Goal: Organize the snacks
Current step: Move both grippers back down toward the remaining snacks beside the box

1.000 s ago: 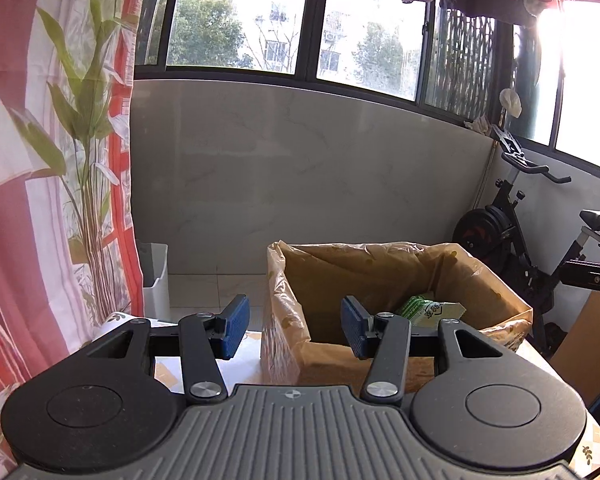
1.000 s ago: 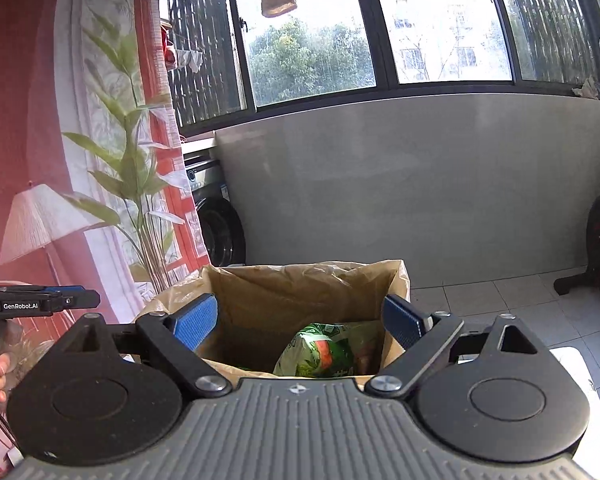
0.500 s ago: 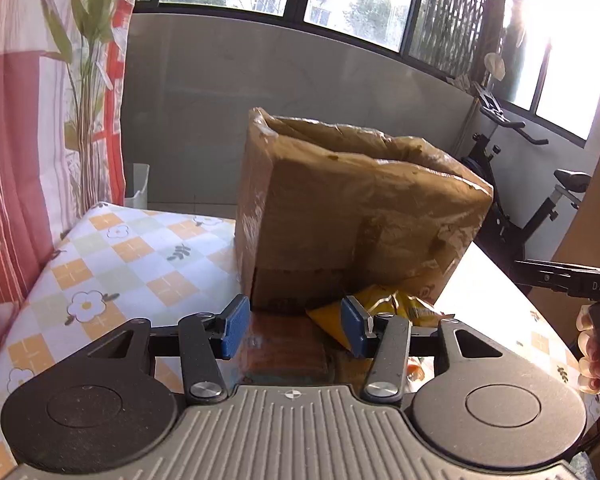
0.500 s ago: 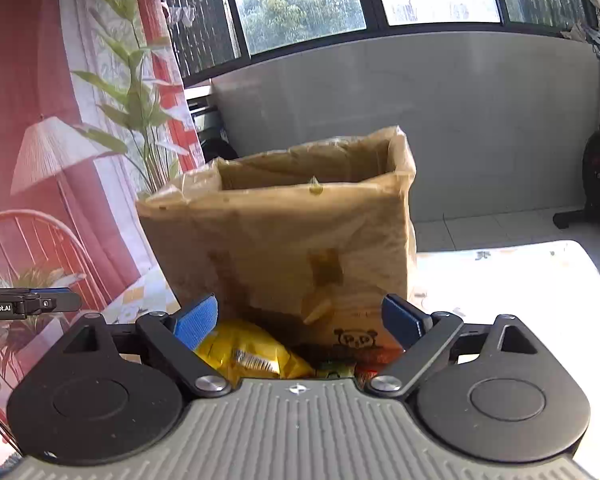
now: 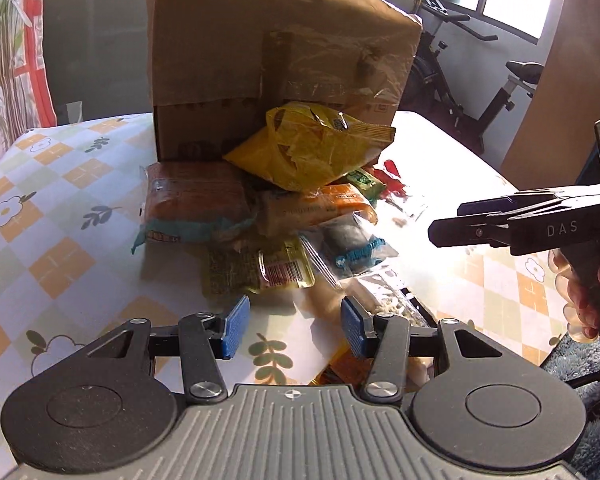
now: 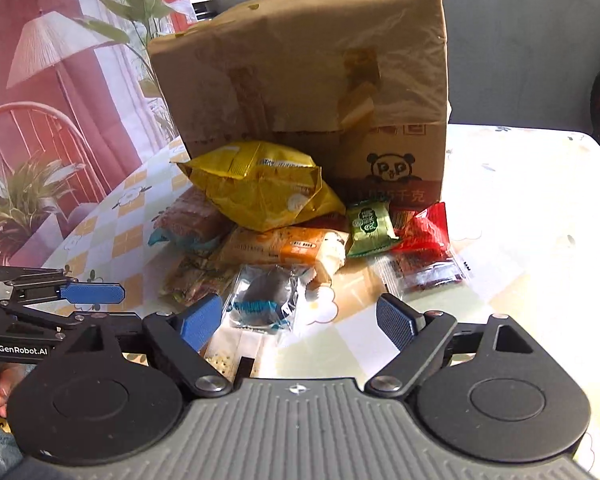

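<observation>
You dropped both grippers from above the box down to the snack pile at its foot, so picking could start; right gripper angled down, jaws wide but just closing slightly, nothing between them, dark wrapped cake at 11 o'clock of it; left gripper angled down, jaws half apart, empty, yellow bag at 12 o'clock.

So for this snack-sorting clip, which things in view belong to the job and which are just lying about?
Part of the job:
- cardboard box
- yellow chip bag
- orange-wrapped bar
- green packet
- red packet
- dark snack in clear wrapper
- left gripper and right gripper, both open and empty

Just lying about:
- exercise bike
- floral curtain
- checked tablecloth
</observation>
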`<state>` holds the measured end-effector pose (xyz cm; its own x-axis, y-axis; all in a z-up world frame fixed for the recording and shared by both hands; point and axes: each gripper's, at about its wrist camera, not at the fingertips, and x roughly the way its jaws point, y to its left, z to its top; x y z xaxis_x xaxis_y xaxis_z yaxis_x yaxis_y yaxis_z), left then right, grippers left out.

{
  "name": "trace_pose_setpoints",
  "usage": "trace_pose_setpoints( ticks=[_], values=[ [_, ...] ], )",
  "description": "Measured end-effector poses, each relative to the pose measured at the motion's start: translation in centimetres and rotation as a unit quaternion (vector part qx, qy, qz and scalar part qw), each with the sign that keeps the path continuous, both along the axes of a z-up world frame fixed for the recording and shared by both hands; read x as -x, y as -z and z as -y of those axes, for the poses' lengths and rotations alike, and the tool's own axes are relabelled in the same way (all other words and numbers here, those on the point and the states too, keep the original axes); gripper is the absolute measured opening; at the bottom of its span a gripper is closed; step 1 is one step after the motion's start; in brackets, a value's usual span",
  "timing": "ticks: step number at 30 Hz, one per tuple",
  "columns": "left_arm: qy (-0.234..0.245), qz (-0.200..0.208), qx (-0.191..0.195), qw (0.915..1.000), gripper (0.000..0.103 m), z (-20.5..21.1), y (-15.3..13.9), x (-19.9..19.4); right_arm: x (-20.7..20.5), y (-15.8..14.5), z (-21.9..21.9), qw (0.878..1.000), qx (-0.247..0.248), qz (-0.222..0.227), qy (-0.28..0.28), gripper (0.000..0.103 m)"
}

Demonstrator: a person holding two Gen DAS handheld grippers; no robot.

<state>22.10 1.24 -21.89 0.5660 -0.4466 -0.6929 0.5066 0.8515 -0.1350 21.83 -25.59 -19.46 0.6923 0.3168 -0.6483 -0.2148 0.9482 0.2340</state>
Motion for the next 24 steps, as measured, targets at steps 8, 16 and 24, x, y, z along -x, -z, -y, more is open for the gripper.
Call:
trace_pose_setpoints(
  ticks=[8, 16, 24],
  values=[
    [0.057, -0.013, -0.008, 0.9983, 0.053, 1.8, 0.9, 1.3, 0.5, 0.9, -1.3, 0.999, 0.022, -0.012, -0.025, 0.083],
    [0.074, -0.037, -0.017, 0.9965, 0.053, 2.8, 2.2, 1.5, 0.3, 1.2, -1.3, 0.999, 0.022, -0.022, -0.024, 0.083],
    [0.051, -0.039, -0.038, 0.9972, 0.049, 3.0, 3.1, 0.9, 0.2, 1.6, -1.5, 0.999, 0.022, -0.031, -0.028, 0.082]
  ],
)
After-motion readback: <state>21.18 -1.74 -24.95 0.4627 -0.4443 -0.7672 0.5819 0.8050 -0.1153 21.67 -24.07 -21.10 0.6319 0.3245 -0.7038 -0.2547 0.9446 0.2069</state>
